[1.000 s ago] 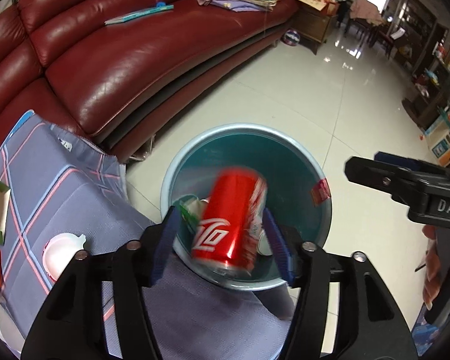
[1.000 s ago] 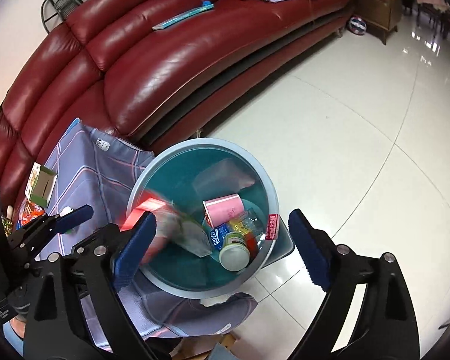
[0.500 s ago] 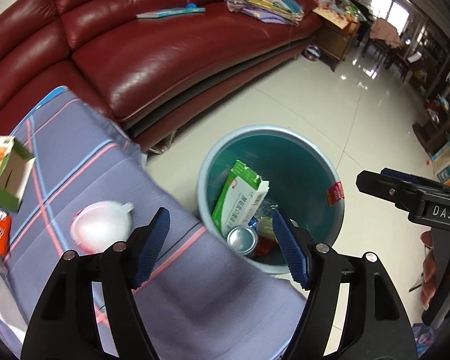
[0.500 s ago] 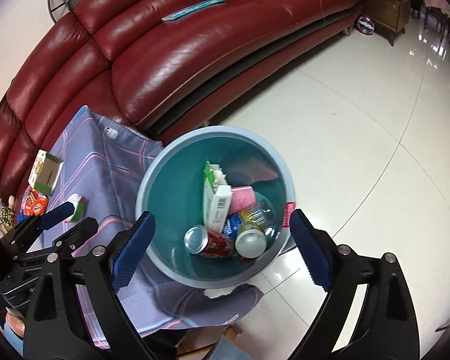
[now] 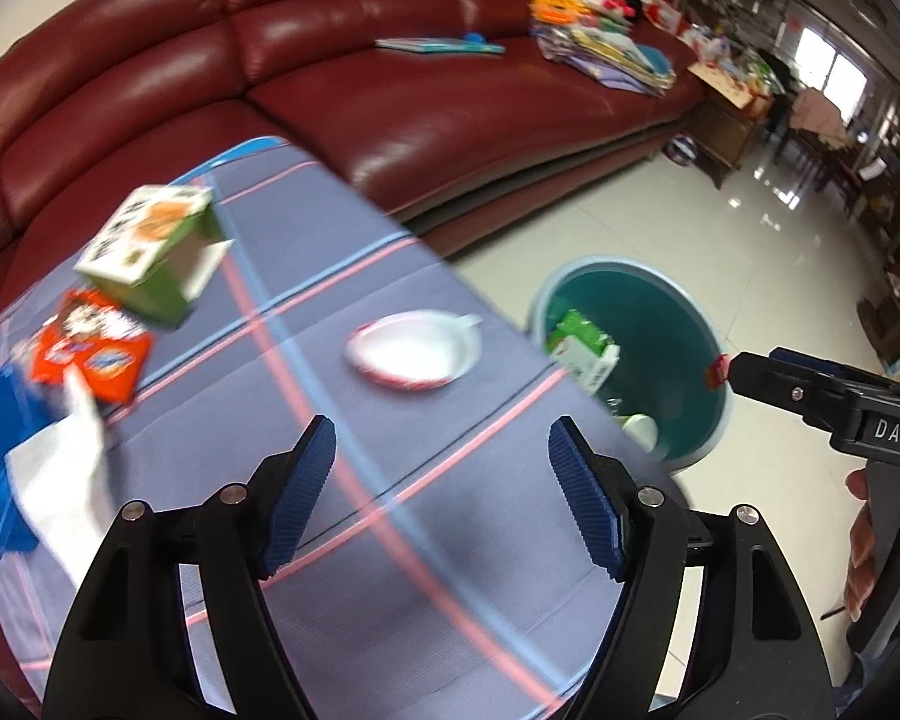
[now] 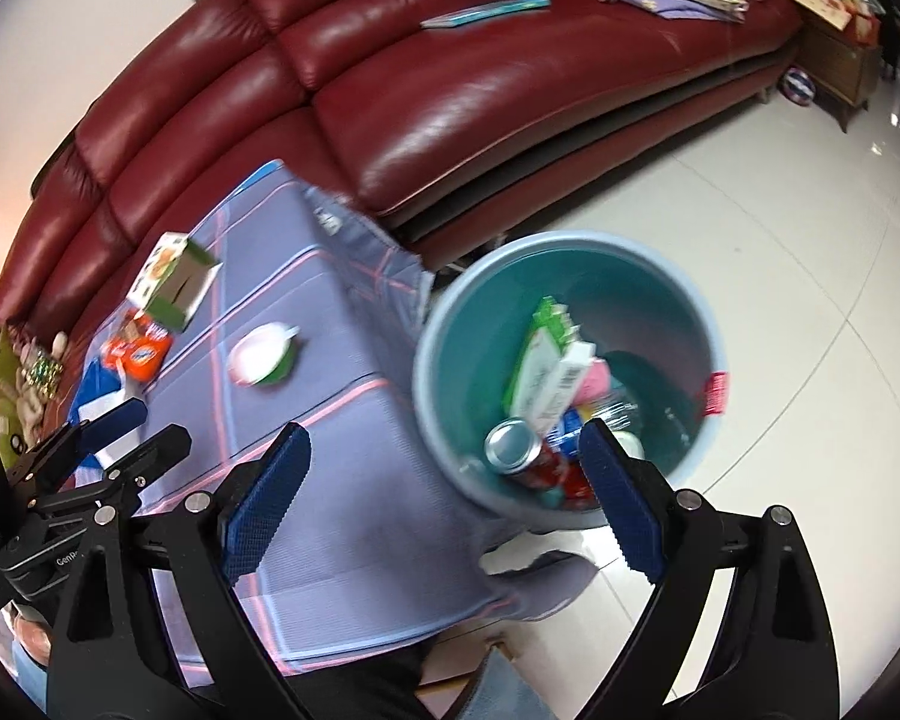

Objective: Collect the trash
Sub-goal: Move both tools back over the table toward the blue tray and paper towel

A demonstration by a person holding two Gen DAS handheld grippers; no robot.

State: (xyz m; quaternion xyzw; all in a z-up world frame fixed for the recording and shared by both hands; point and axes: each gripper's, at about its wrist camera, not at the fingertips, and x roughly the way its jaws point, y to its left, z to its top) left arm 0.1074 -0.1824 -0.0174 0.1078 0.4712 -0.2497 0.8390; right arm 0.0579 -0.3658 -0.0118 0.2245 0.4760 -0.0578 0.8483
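Observation:
My left gripper [image 5: 442,429] hangs open and empty above the plaid tablecloth [image 5: 390,570]; it also shows at the left edge of the right wrist view [image 6: 120,438]. Ahead of it on the cloth lie a white lidded cup [image 5: 414,354], a green carton box [image 5: 150,252], an orange snack packet [image 5: 93,354] and white paper [image 5: 60,480]. My right gripper [image 6: 444,432] is open and empty, over the table edge beside the teal bin [image 6: 570,240]. Inside the bin lie a red can [image 6: 519,456] and a green-white carton [image 6: 546,372].
A dark red leather sofa [image 5: 450,108] curves behind the table, with books and papers [image 5: 606,48] on its seat. Glossy white floor tiles [image 6: 780,252] spread to the right of the bin. A person's hand [image 5: 864,558] holds the right gripper's handle.
The red can, between the left fingers over the bin a second ago, now lies in the bin. Both grippers have swung left, away from the bin and over the table.

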